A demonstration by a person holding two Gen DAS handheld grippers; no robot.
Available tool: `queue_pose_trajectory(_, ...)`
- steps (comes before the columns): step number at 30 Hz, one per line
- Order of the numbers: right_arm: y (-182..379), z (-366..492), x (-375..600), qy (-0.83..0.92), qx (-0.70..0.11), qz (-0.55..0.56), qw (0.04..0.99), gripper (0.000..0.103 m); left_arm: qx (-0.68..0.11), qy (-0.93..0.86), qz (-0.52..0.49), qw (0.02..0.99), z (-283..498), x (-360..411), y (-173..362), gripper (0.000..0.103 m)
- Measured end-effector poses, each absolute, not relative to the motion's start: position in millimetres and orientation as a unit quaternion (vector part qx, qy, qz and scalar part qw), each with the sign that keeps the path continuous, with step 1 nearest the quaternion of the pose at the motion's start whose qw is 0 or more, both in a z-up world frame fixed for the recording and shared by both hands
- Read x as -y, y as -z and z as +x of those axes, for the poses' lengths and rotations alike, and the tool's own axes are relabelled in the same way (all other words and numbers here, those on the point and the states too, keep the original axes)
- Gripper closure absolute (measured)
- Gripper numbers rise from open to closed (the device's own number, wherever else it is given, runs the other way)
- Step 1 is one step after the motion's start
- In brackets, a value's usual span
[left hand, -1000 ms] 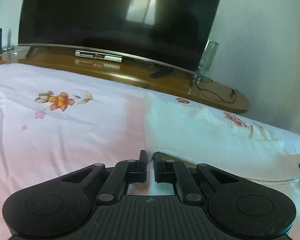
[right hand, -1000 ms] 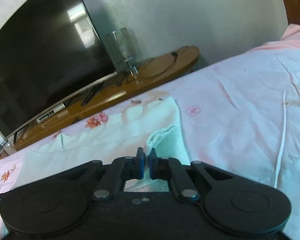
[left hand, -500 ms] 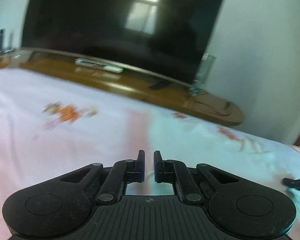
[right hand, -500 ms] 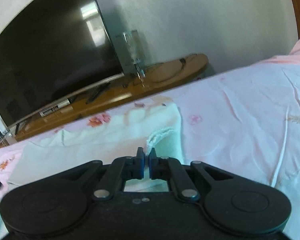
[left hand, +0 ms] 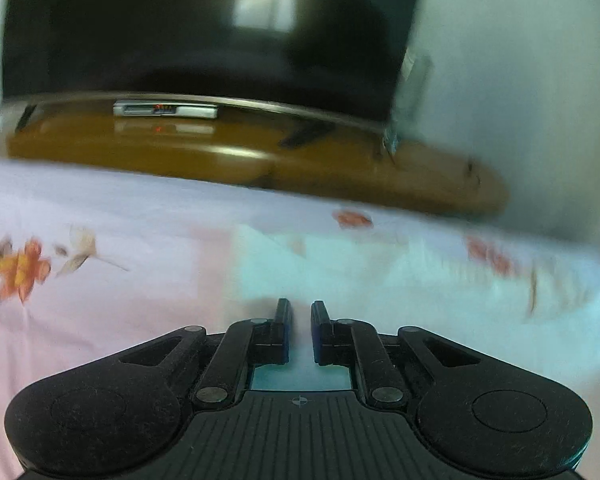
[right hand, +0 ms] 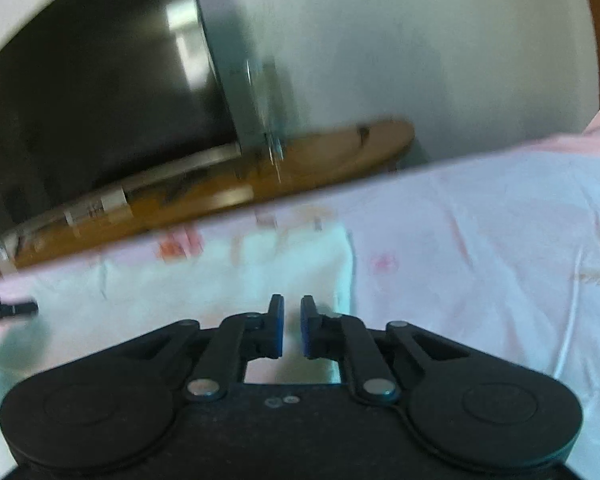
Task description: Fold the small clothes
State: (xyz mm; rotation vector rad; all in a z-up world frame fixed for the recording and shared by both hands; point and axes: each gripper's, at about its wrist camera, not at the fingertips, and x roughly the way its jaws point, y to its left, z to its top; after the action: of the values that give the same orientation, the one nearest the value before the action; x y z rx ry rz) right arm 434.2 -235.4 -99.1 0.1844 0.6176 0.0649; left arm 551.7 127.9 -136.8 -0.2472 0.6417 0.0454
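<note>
Both sets of jaws stand slightly parted with nothing between them: on the left gripper (left hand: 300,328) I see pale cloth through the gap, and the same on the right gripper (right hand: 292,326). Each hovers low over the near edge of the small white garment (left hand: 380,276), which lies spread flat on the bed (left hand: 100,320) with its pink floral sheet. I judge the two grippers sit at opposite ends of that near edge so I can take both corners together and carry them over for a fold; neither is pinching cloth yet. From the right wrist view the garment (right hand: 220,280) stretches leftward, and a dark tip at the far left edge is probably my other gripper, though it is too blurred to be sure. Beyond the bed stands a wooden TV stand (left hand: 260,156) carrying a large dark television (left hand: 180,32) and a silver set-top box (left hand: 166,110). Motion blur smears everything; I can read no brand or writing anywhere.
</note>
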Motion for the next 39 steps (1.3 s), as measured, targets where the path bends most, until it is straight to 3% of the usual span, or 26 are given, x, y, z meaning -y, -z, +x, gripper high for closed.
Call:
queue_pose_trajectory(2, 96, 432, 238, -0.037, -0.295, 0.095, 0.950, 0.097, -0.301, -0.044, -0.118, 0.945, 550, -132, 129, 0.092)
queue_pose_trajectory(5, 87, 426, 238, -0.054, -0.258, 0.097, 0.960, 0.090, -0.282, -0.036, -0.112, 0.952, 558, -132, 119, 0.088)
queue_pose_trajectory(7, 88, 430, 235, -0.063, -0.256, 0.098, 0.960, 0.090, -0.294, -0.021, -0.104, 0.950, 571, -128, 120, 0.076)
queue_pose_trajectory(8, 90, 434, 233, -0.068, -0.261, 0.097, 0.958, 0.090, -0.303, -0.019, -0.094, 0.948, 577, -126, 124, 0.063)
queue_pose_trajectory(10, 99, 443, 225, -0.070, -0.285, 0.080, 0.953, 0.090, -0.319, -0.043, -0.066, 0.945, 583, -128, 138, 0.059)
queue_pose_trajectory(11, 100, 446, 224, -0.070, -0.290, 0.073, 0.952, 0.090, -0.315, -0.062, -0.068, 0.945, 581, -133, 140, 0.042)
queue_pose_trajectory(18, 87, 434, 230, -0.056, -0.251, 0.061, 0.964, 0.088, -0.271, -0.075, -0.062, 0.958, 537, -127, 127, 0.041)
queue_pose_trajectory(20, 97, 442, 228, -0.050, -0.281, 0.053, 0.957, 0.088, -0.309, -0.091, -0.033, 0.946, 538, -121, 137, 0.041)
queue_pose_trajectory(23, 95, 446, 229, -0.041, -0.286, 0.056, 0.956, 0.091, -0.305, -0.106, -0.055, 0.945, 526, -133, 126, 0.041)
queue_pose_trajectory(27, 82, 422, 233, -0.062, -0.248, 0.053, 0.965, 0.084, -0.288, -0.077, -0.028, 0.954, 494, -124, 120, 0.041)
queue_pose_trajectory(29, 94, 423, 232, -0.071, -0.273, 0.035, 0.959, 0.086, -0.310, -0.083, 0.004, 0.947, 490, -119, 133, 0.040)
queue_pose_trajectory(33, 94, 433, 238, -0.047, -0.301, 0.056, 0.951, 0.092, -0.316, -0.105, -0.030, 0.942, 473, -135, 123, 0.039)
queue_pose_trajectory(35, 83, 422, 240, -0.044, -0.279, 0.066, 0.957, 0.084, -0.317, -0.100, -0.018, 0.943, 462, -135, 126, 0.038)
queue_pose_trajectory(39, 99, 415, 222, -0.063, -0.307, -0.016, 0.949, 0.084, -0.329, -0.116, -0.034, 0.937, 461, -142, 122, 0.030)
